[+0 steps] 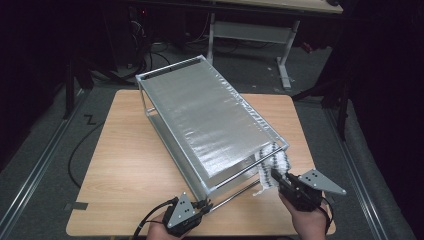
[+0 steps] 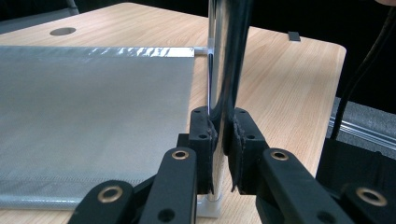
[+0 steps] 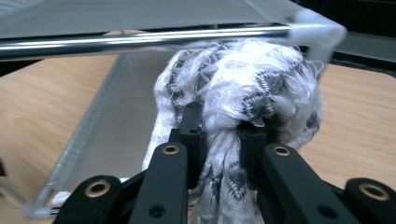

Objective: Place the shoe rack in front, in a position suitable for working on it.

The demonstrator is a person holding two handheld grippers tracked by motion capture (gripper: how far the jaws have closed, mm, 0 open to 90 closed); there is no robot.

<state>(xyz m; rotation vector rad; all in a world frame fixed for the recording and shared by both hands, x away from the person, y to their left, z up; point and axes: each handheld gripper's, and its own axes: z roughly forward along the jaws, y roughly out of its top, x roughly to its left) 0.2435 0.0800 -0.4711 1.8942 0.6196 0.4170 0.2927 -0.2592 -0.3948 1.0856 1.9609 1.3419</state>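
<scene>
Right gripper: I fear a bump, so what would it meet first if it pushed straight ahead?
Probably the shiny metal crossbar of the silver rack, just beyond the fluffy white-and-black cloth clamped in the right gripper; depth is unclear.

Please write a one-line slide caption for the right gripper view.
Right tool grips a fluffy white-and-grey woven cloth beneath the shiny metal rack rail.

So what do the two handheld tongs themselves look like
Both are black, with two flat linkage arms joined by brass-ringed pivots and blocky pads at the tips. The left tongs and the right tongs each carry a grey three-cornered plate on top and trail black cable.
</scene>
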